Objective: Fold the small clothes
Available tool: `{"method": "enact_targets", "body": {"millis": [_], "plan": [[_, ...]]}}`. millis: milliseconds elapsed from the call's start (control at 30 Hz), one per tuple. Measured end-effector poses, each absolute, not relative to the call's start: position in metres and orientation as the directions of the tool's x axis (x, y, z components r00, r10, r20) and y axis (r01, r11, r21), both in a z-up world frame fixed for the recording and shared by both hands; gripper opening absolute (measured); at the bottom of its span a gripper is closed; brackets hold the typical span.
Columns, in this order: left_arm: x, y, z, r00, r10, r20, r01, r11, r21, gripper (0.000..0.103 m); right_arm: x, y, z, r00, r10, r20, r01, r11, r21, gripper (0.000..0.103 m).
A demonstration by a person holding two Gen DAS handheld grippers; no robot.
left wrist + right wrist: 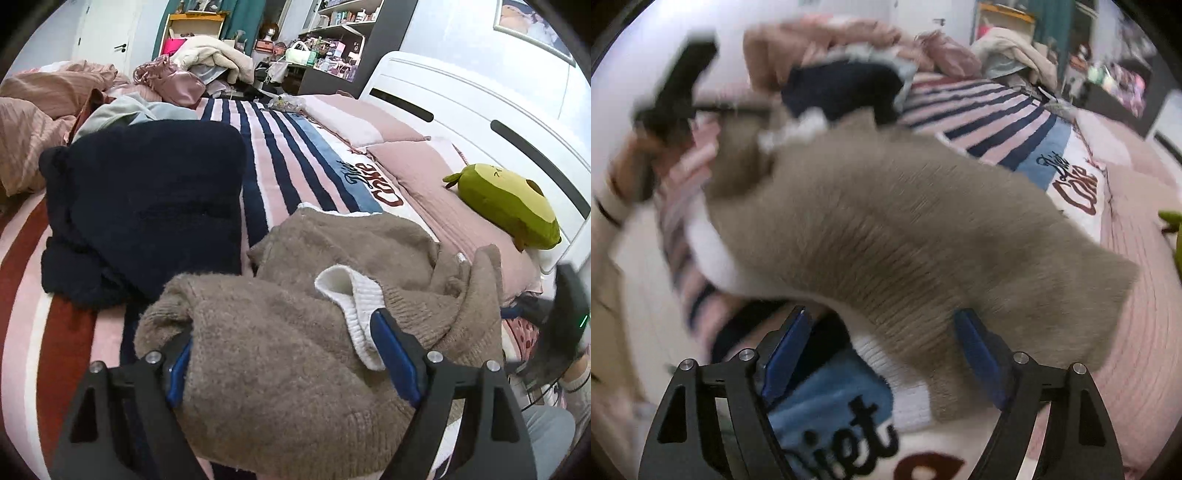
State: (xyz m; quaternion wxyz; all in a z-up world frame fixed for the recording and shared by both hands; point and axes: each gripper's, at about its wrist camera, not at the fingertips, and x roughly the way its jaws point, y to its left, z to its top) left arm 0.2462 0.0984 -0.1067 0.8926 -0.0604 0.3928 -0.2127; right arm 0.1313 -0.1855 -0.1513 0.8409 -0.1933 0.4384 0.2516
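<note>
Your left gripper (291,354) had its blue-padded fingers (395,358) spread wide, with a thick bunch of the taupe sweater (273,369) filling the space between them; whether the pads actually pinched the knit, I could not tell. The sweater lay crumpled on the striped blanket (291,162) at the near side of the bed, its white ribbed cuff (354,295) turned up just beside the right-hand finger. To the left of it, touching or nearly so, sat the dark navy garment (147,206) in a rough pile. Far to the right, the green avocado plush (506,203) rested on the pink bedding by the white headboard (461,103), well apart from the sweater.

Your right gripper (882,350) also stood wide, its fingers (979,358) apart. In that blurred view the taupe sweater (905,229) draped across the middle, its lower edge lying over the right-hand finger, and its white hem (905,380) ran down between the two fingers above the blanket's lettering (849,439). No clamping on the cloth was visible there. The navy garment (842,88) lay beyond, at the far left.
</note>
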Motion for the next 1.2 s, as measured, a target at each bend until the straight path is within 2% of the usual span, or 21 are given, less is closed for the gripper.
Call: {"method": "enact_targets", "body": {"millis": [100,167,200,233,267,333,367,400,467,600,733,867,967,1033,1100,1200], "plan": [[0.251,0.098,-0.108,0.589,-0.450,-0.671,0.330,0.892,-0.308,0.082,0.131,-0.175,-0.172,0.529,0.196,-0.825,-0.605,0.769,-0.205,0.096],[0.252,0.095,-0.107,0.587,-0.448,-0.674,0.331,0.893,-0.305,0.082,0.136,-0.173,-0.182,0.537,0.145,-0.831,-0.589,0.770,-0.246,0.096],[0.253,0.094,-0.107,0.586,-0.448,-0.676,0.334,0.893,-0.302,0.082,0.137,-0.173,-0.185,0.552,0.113,-0.827,-0.582,0.761,-0.285,0.093],[0.253,0.092,-0.107,0.585,-0.448,-0.677,0.337,0.893,-0.299,0.082,0.138,-0.175,-0.184,0.567,0.099,-0.818,-0.575,0.759,-0.306,0.072],[0.254,0.091,-0.106,0.585,-0.447,-0.677,0.339,0.893,-0.297,0.082,0.139,-0.178,-0.180,0.589,0.081,-0.804,-0.548,0.772,-0.324,0.059],[0.255,0.090,-0.104,0.586,-0.455,-0.671,0.346,0.889,-0.300,0.082,0.146,-0.196,-0.163,0.585,0.127,-0.801,-0.503,0.831,-0.236,0.025],[0.256,0.090,-0.103,0.586,-0.459,-0.668,0.349,0.887,-0.303,0.082,0.150,-0.208,-0.154,0.575,0.170,-0.800,-0.485,0.858,-0.166,0.013],[0.257,0.089,-0.102,0.587,-0.462,-0.665,0.352,0.885,-0.305,0.082,0.154,-0.221,-0.144,0.569,0.205,-0.796,-0.463,0.880,-0.104,0.011],[0.260,0.088,-0.098,0.597,-0.467,-0.652,0.350,0.883,-0.312,0.082,0.162,-0.239,-0.130,0.563,0.255,-0.786,-0.441,0.897,-0.025,0.011],[0.274,0.084,-0.091,0.610,-0.474,-0.635,0.352,0.880,-0.319,0.082,0.194,-0.259,-0.100,0.609,0.247,-0.754,-0.357,0.934,0.017,0.011],[0.302,0.082,-0.090,0.615,-0.480,-0.625,0.341,0.877,-0.338,0.082,0.249,-0.270,-0.085,0.605,0.236,-0.760,-0.279,0.957,0.075,0.011],[0.333,0.078,-0.107,0.570,-0.452,-0.686,0.324,0.891,-0.318,0.082,0.323,-0.278,-0.103,0.561,0.154,-0.814,-0.194,0.980,0.052,0.016],[0.328,0.085,-0.110,0.554,-0.456,-0.697,0.325,0.889,-0.323,0.082,0.359,-0.288,-0.125,0.518,0.140,-0.844,-0.114,0.989,0.095,0.037],[0.311,0.093,-0.103,0.561,-0.477,-0.676,0.347,0.877,-0.331,0.083,0.370,-0.290,-0.134,0.516,0.102,-0.850,-0.081,0.994,0.069,0.057],[0.289,0.100,-0.093,0.563,-0.493,-0.664,0.374,0.868,-0.327,0.084,0.374,-0.291,-0.138,0.533,0.054,-0.844,-0.059,0.998,0.026,0.070],[0.247,0.102,-0.075,0.602,-0.457,-0.655,0.430,0.877,-0.215,0.092,0.376,-0.296,-0.137,0.548,-0.006,-0.837,-0.009,1.000,-0.013,0.072]]}}
